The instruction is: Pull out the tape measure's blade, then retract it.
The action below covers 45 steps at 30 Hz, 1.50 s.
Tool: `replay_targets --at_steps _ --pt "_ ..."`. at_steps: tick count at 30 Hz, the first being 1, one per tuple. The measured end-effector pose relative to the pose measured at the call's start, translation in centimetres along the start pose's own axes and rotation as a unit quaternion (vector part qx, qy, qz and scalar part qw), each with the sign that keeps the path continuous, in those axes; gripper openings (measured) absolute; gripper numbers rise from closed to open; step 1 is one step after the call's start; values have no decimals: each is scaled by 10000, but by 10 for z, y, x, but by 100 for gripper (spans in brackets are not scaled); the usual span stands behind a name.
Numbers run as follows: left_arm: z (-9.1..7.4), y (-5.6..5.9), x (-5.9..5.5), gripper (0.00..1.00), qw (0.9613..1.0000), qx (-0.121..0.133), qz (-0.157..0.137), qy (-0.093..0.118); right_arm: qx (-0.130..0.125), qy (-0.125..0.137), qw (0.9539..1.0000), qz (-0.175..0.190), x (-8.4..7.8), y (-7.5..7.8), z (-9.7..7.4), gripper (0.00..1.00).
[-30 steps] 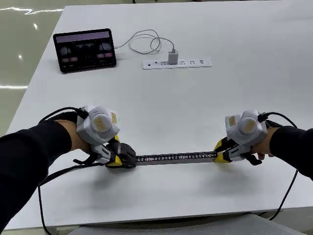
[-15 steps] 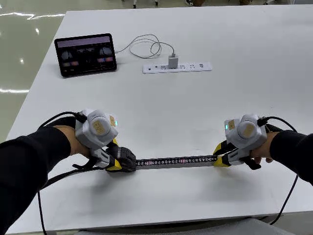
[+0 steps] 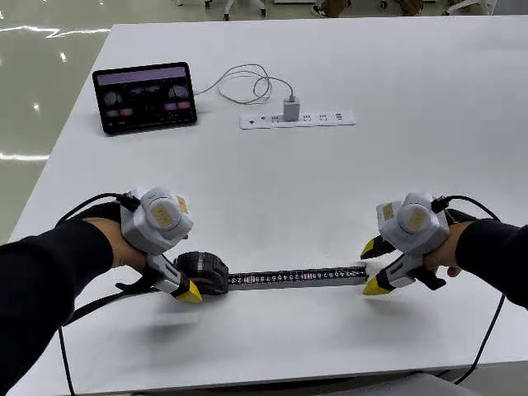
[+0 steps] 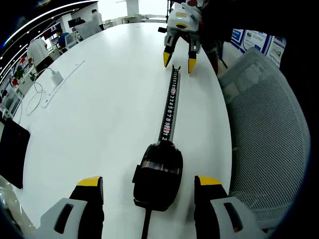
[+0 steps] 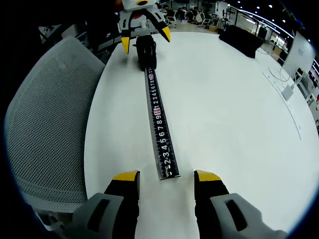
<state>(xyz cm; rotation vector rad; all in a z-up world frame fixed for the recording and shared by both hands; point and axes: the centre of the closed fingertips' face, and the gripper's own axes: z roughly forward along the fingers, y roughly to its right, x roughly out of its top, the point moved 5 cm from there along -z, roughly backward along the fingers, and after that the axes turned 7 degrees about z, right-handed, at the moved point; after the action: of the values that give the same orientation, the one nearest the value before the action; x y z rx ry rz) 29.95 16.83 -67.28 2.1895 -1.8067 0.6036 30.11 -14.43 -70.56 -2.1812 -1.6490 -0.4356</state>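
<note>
The black tape measure case point(image 3: 204, 271) lies on the white table point(image 3: 330, 190), its blade point(image 3: 297, 277) drawn out flat to the right. My left gripper point(image 3: 192, 275) is open, its yellow-tipped jaws standing either side of the case point(image 4: 158, 172) without touching it. My right gripper point(image 3: 370, 267) is open at the blade's free end point(image 5: 167, 173), which lies on the table just ahead of the gap between its jaws. In the left gripper view the blade point(image 4: 169, 104) runs off to the right gripper point(image 4: 177, 59). The right gripper view looks back along the blade to the case point(image 5: 145, 50) and left gripper point(image 5: 144, 36).
A tablet point(image 3: 144, 96) stands at the table's far left. A white power strip point(image 3: 297, 119) with a charger and coiled cable lies behind the work. A grey mesh chair point(image 4: 264, 139) sits at the table's near edge. Cables trail from both grippers.
Both grippers have opened: the left let go of the case, the right let go of the blade's end. The blade stays drawn out on the table.
</note>
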Motion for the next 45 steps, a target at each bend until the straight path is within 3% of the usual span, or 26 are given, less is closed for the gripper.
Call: replay_targets --at_steps 4,9,15,16,19,23,26,28,32,36,40,43,44,45 --pt "0 2 6 87 9993 43 -273 249 -30 33 9999 105 0 1 0 45" --pt "2 -1 6 100 9981 140 -451 395 -57 163 9992 354 1 1 0 52" --pt "-1 0 6 100 9972 181 -555 474 -64 323 9974 645 4 2 0 65" --pt "-1 1 5 100 9970 186 -596 455 -71 490 9941 965 7 1 0 68" --pt "0 1 2 100 9940 311 -869 585 -143 629 9920 1082 9 0 -2 78" --pt "-5 2 -1 100 9865 523 -1262 908 -301 771 9898 1163 6 -7 -5 87" --pt "-12 5 -6 100 9757 787 -1660 1194 -546 1250 9813 1361 14 -9 -12 90" --pt "-16 5 -10 100 9726 941 -1699 1277 -595 1287 9795 1430 13 -12 -15 95" --pt "-23 6 -15 100 9579 1113 -2153 1542 -679 1478 9727 1655 13 -18 -20 97" --pt "-25 11 -22 100 9523 1225 -2318 1561 -793 1586 9676 1797 9 -22 -26 100" --pt "-28 16 -27 100 9447 1256 -2546 1642 -966 1806 9559 2107 2 -23 -33 100" --pt "-30 20 -30 100 9410 1297 -2621 1705 -1149 2018 9411 2458 -3 -24 -39 100" --pt "-32 21 -33 100 9378 1351 -2699 1718 -1269 1973 9414 2422 -6 -26 -41 100" --pt "-34 20 -35 100 9311 1413 -2873 1746 -1336 2023 9382 2469 -7 -27 -42 100"
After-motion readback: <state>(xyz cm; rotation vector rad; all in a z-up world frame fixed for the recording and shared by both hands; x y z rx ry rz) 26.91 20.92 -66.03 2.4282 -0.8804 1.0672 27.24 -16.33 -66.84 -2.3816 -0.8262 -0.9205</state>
